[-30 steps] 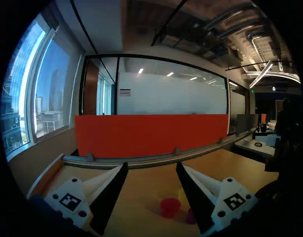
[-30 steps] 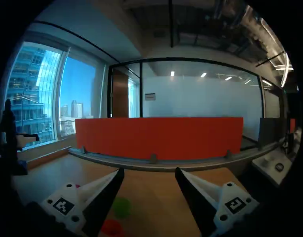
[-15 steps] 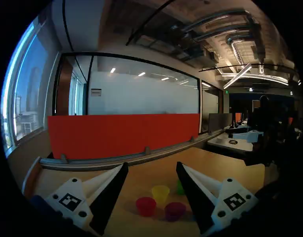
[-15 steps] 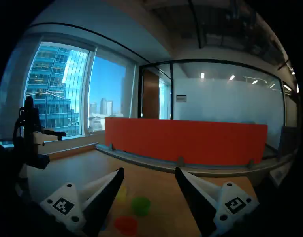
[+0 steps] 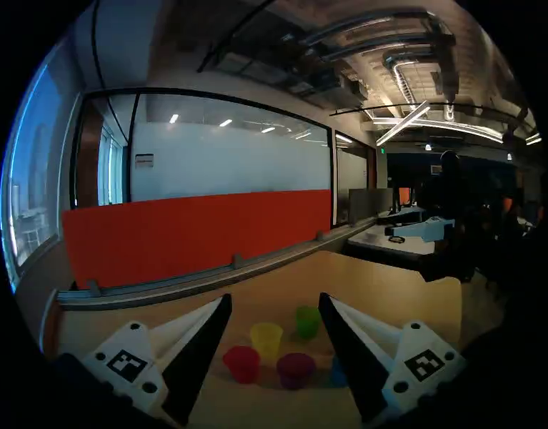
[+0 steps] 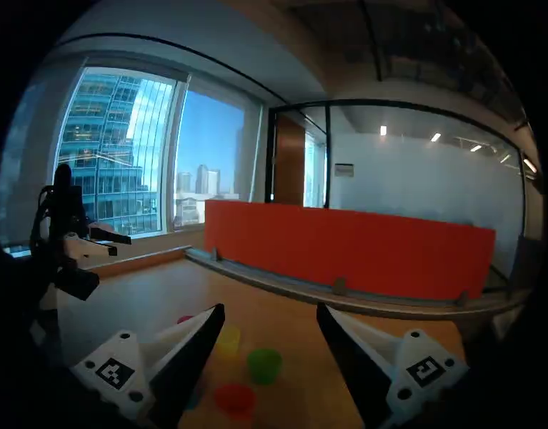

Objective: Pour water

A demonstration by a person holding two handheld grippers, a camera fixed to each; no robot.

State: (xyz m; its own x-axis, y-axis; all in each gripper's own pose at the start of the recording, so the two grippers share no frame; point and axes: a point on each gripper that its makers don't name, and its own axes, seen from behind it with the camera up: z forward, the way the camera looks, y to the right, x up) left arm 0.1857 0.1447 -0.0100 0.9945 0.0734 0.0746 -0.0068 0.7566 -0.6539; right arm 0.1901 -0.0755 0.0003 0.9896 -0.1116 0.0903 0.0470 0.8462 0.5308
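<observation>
Two empty claws right now, folks: our left claw [image 5: 274,298] has its fingers spread wide with nothing between them, and our right claw [image 6: 269,309] is the same, wide apart and bare. In the left gripper view we've got a bunch of little cups sitting on the counter [image 5: 388,286] down around 6 o'clock: red cup [image 5: 243,362], yellow cup [image 5: 266,338], green cup [image 5: 306,321] and purple cup [image 5: 295,369], all just beside each other. The right gripper view has the green, yellow and red ones low at 6 o'clock too. We can't tell which cup has water in it, if any. Our worry is that they're packed close and look light, so going in with fingers this wide could clip a neighbour and knock it over. Squeezing a soft cup too hard would probably slosh water over the rim, and tipping fast into such a small mouth likely ends up on the counter.
</observation>
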